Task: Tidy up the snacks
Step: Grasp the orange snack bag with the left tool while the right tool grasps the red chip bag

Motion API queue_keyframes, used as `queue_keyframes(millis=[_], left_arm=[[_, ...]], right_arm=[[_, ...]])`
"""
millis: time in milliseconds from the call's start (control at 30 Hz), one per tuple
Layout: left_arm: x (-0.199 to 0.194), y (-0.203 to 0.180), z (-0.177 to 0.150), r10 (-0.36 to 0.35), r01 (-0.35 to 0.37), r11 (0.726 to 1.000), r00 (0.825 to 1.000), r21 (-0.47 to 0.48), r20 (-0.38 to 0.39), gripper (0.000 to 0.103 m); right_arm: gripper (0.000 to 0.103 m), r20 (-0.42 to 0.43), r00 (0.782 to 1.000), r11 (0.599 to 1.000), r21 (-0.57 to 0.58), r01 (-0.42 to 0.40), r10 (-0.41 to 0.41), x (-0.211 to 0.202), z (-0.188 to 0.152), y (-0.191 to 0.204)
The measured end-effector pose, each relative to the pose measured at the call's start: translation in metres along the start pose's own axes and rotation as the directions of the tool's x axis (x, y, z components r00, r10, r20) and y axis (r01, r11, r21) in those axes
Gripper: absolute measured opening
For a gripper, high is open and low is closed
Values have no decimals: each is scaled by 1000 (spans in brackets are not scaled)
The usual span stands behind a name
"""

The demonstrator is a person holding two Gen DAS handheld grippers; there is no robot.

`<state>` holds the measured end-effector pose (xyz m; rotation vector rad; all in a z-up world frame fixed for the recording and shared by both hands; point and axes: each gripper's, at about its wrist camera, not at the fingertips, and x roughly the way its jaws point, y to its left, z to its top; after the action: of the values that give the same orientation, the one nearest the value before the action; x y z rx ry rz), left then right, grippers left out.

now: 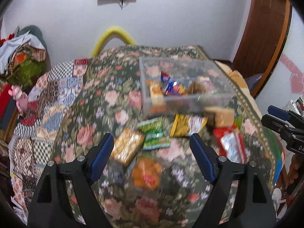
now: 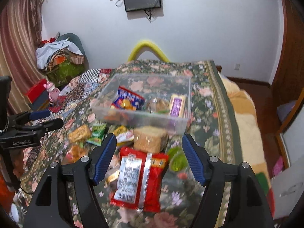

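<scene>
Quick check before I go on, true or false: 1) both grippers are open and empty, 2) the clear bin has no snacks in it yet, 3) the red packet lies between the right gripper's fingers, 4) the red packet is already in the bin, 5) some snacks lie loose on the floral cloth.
1) True: the left gripper and right gripper stand open, holding nothing.
2) False: the clear bin already holds several snacks, among them a blue packet.
3) True: the red packet lies in line between them, ungripped.
4) False: it lies on the floral cloth, outside the bin.
5) True: for example the green packet.
</scene>
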<state>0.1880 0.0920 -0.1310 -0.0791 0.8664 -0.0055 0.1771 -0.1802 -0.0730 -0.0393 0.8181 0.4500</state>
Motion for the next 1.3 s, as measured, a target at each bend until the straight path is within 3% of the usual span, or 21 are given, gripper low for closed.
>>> queue_keyframes(millis=[367, 600, 933, 1100, 1300], left_arm=[[40, 14, -55, -38, 30, 998, 992, -61, -124, 82], [64, 18, -63, -50, 38, 996, 985, -76, -163, 82], [93, 20, -70, -56, 34, 993, 979, -112, -195, 82], [95, 18, -71, -41, 22, 994, 984, -109, -174, 67], [85, 17, -76, -53, 37, 994, 986, -103, -157, 57]], right_arm=[[69, -147, 989, 1000, 27, -8, 12, 31, -44, 10], [69, -209, 977, 999, 44, -20, 29, 48, -54, 9], [74, -224, 974, 998, 68, -10, 25, 60, -55, 6], [74, -225, 974, 997, 76, -24, 41, 65, -55, 8], [64, -218, 975, 997, 75, -35, 50, 62, -55, 6]])
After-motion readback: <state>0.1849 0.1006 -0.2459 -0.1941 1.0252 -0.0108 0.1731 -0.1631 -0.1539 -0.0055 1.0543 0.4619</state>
